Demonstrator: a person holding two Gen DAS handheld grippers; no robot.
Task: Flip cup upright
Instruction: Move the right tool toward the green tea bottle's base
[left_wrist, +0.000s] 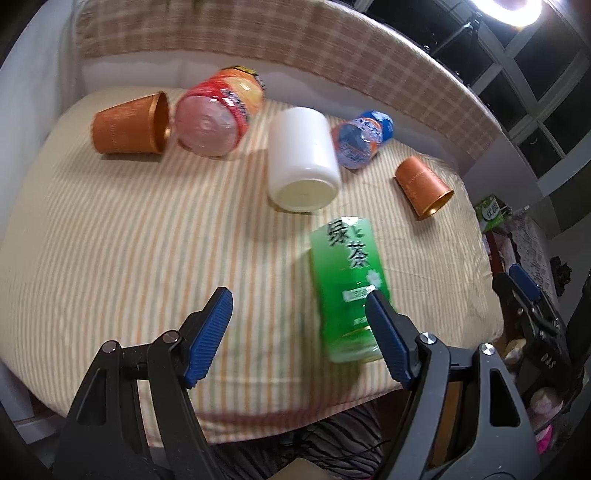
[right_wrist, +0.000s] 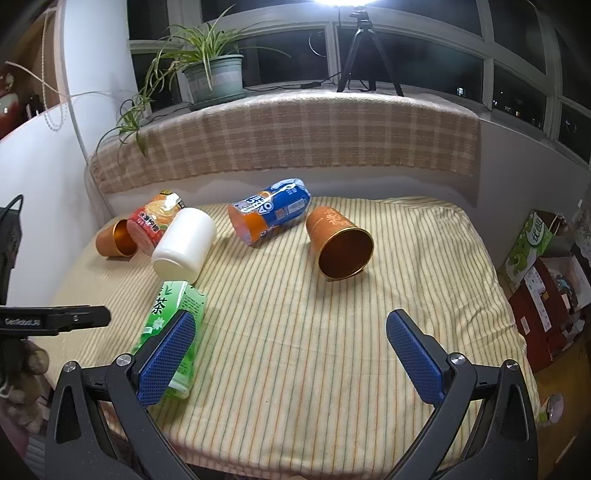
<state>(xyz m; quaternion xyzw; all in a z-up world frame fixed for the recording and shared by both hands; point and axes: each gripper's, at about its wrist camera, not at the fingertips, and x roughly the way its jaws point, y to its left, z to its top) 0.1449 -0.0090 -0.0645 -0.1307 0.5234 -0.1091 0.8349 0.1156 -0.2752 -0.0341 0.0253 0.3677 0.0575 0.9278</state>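
We see the orange cup (right_wrist: 341, 242) lying sideways, gold-lined mouth facing us; left gripper (left_wrist: 299, 325) and right gripper (right_wrist: 291, 349) fingers spread apart, empty.

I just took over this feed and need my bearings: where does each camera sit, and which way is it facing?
Left wrist: on the left gripper at the bed's near edge, looking across it at the green bottle and white jar; its open fingers show, plus the right gripper at far right.
Right wrist: on the right gripper, same edge, facing the window and near orange cup; open fingers show.
Shared: bed, bottle, jar, both orange cups, blue bottle.
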